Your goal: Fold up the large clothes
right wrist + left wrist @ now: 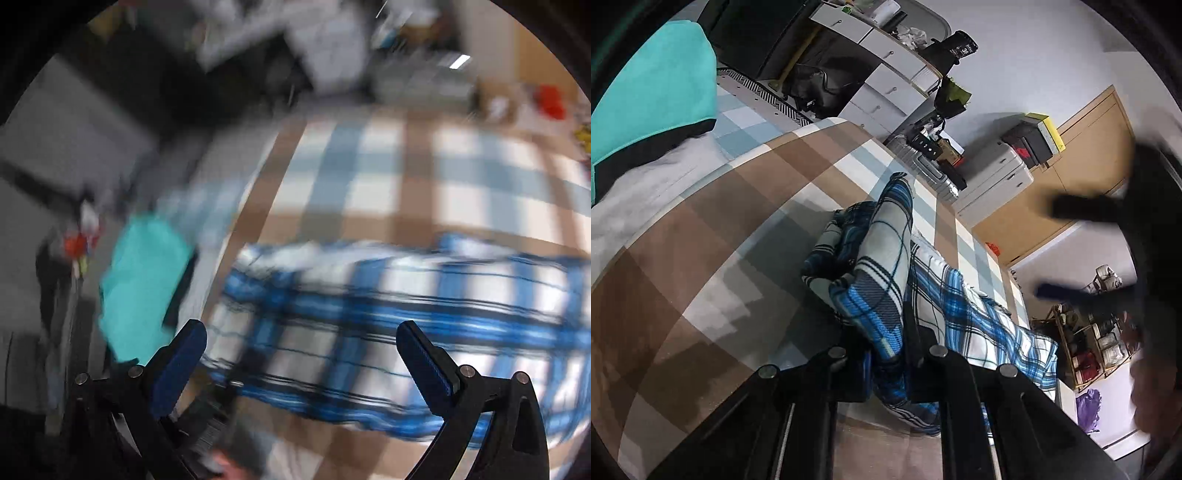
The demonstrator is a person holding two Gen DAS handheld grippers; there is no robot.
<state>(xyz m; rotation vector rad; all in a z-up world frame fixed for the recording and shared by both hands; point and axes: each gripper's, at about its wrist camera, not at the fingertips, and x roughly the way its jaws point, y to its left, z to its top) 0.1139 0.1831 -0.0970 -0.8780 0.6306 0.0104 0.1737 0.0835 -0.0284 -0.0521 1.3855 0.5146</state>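
Observation:
A blue, white and black plaid garment [886, 273] lies rumpled on the bed's checked brown, white and blue cover [738, 221]. My left gripper [886, 365] is shut on a bunched fold of it, and the cloth rises from the bed into the jaws. Blurred at the right of the left wrist view, my right gripper [1051, 251] is open and off the bed. In the motion-blurred right wrist view the right gripper [303, 336] stands wide open above the plaid garment [369, 295], with nothing between its blue pads [428, 362].
A teal garment [653, 85] with a dark hem lies on the bed's far corner, also teal garment [144, 280]. White drawers [886, 74], a silver suitcase [927, 166], a wooden wardrobe [1089, 147] and a shoe rack [1089, 339] line the room. A hand [1152, 398] shows at right.

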